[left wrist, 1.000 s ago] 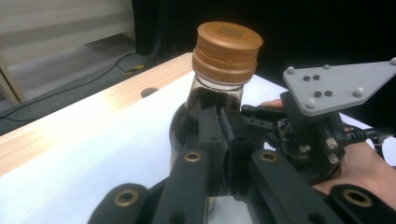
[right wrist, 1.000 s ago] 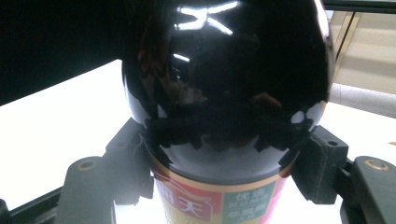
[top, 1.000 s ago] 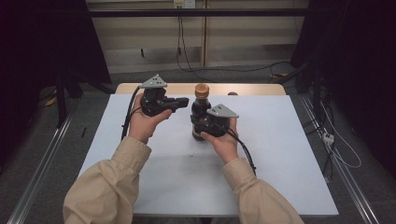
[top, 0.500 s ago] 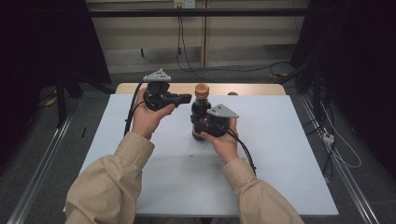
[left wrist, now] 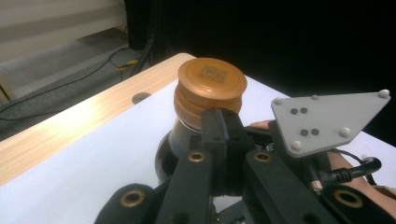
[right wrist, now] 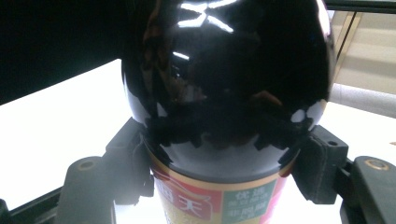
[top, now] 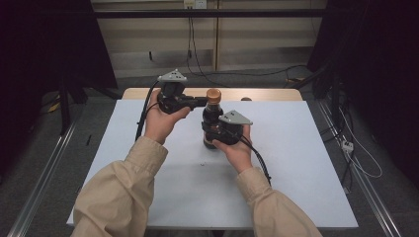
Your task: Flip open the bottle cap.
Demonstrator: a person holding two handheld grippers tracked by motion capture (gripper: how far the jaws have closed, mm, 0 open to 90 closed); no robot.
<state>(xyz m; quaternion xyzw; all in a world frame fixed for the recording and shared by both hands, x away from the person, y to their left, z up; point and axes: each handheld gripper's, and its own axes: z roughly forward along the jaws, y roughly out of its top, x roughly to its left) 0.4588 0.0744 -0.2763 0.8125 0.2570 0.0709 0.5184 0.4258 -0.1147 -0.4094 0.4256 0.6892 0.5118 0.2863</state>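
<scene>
The dark bottle (top: 212, 126) stands upright on the white tabletop (top: 296, 163), a little toward 12 o'clock from its middle, and the work in hand looks like getting its brown cap (top: 213, 95) off. The right claw (top: 213, 134) is clamped on the bottle's belly just above the coloured label, with 1 pad on each side, as the right gripper view shows (right wrist: 224, 154). The left claw (top: 201, 102) comes in level from 9 o'clock at cap height; in the left gripper view (left wrist: 223, 140) its 2 jaws lie together with their tip just at the lower edge of the cap (left wrist: 212, 88), not around it. To do this step well, I would judge that the left claw must first part wide enough to clear the cap, then move in toward 3 o'clock until 1 pad sits on each side of the ribbed rim, squarely and level, not on the glass neck below. It should close firmly before any turn. The right claw should keep the bottle pressed down and upright, because the glossy glass could slip or twist in the pads once torque comes on. Turn about the bottle's own upright axis in short strokes, regripping as needed, and lift the cap straight up only when it runs loose, so that nothing spills.
</scene>
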